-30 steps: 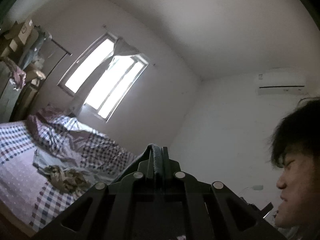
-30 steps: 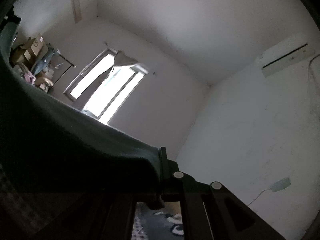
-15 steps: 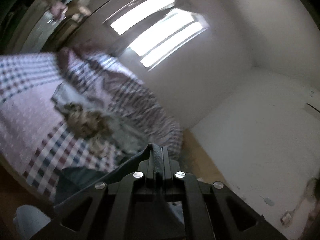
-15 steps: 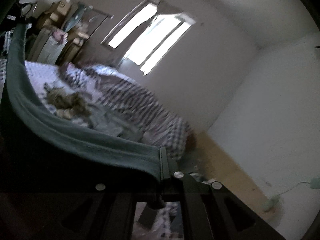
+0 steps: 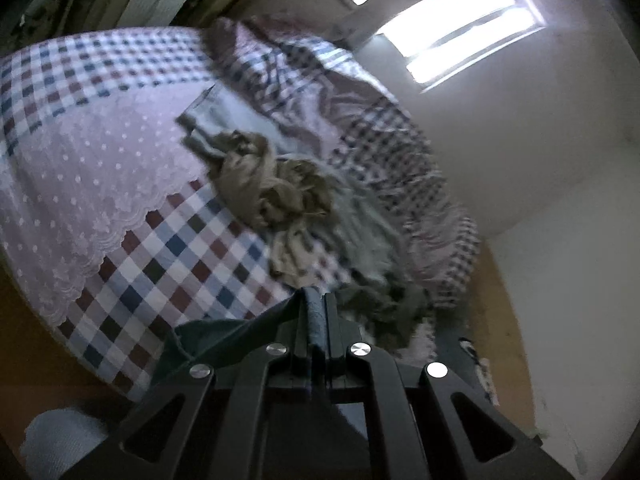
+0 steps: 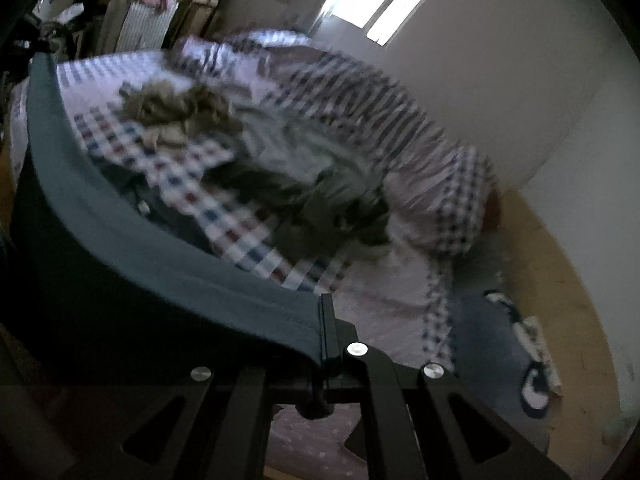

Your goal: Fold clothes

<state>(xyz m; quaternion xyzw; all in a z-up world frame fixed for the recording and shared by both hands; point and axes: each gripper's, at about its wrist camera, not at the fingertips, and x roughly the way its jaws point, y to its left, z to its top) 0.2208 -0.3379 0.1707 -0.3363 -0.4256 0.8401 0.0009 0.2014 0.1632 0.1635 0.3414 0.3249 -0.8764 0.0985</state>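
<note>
A dark teal garment [image 6: 132,256] hangs stretched between my two grippers above the bed. My right gripper [image 6: 323,320] is shut on one edge of it; the cloth sweeps left and up across the right wrist view. My left gripper [image 5: 320,312] is shut on another edge of the same garment [image 5: 224,336], which droops to the left of the fingers. A crumpled olive and tan pile of clothes [image 5: 272,184] lies on the bed beyond both grippers and also shows in the right wrist view [image 6: 180,108].
The bed has a checked sheet [image 5: 168,248] with a pink dotted cover [image 5: 80,168] and a bunched checked duvet [image 5: 360,112] by the window [image 5: 440,20]. Wooden floor [image 6: 560,280] and slippers [image 6: 532,364] lie to the right. Shelves [image 6: 132,8] stand behind the bed.
Both grippers have tipped down from the ceiling and window towards the bed, still holding the teal garment. The person's face has left the left wrist view.
</note>
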